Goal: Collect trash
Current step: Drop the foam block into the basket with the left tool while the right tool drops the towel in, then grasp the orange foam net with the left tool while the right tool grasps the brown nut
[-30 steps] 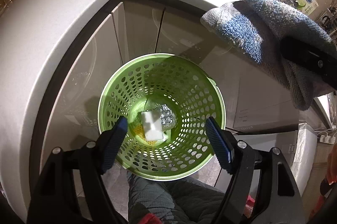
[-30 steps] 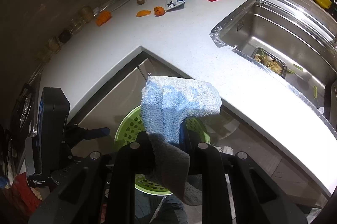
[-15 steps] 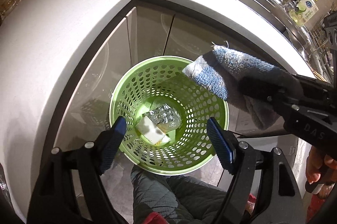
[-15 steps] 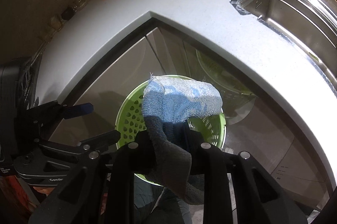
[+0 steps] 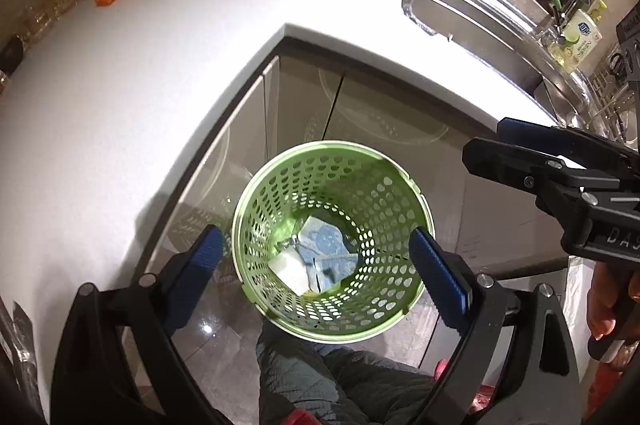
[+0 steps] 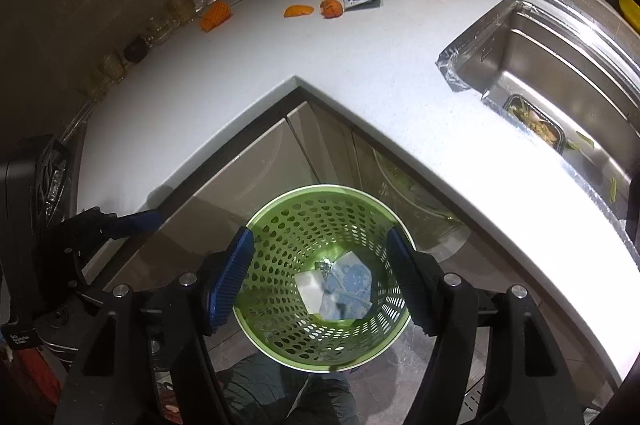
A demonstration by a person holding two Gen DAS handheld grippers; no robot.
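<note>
Because both point steeply down over the green basket (image 6: 320, 281) on the floor, the right gripper (image 6: 320, 279), jaws opening with nothing gripped, hangs directly above the blue cloth (image 6: 352, 289) lying at the bottom, while the left gripper (image 5: 316, 265), also opening and empty, straddles the rim.

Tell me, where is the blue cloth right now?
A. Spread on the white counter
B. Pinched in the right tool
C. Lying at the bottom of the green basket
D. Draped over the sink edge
C: the blue cloth lies at the bottom of the green perforated basket, beside a white block, and nothing is between the opening jaws of the right tool.
</note>
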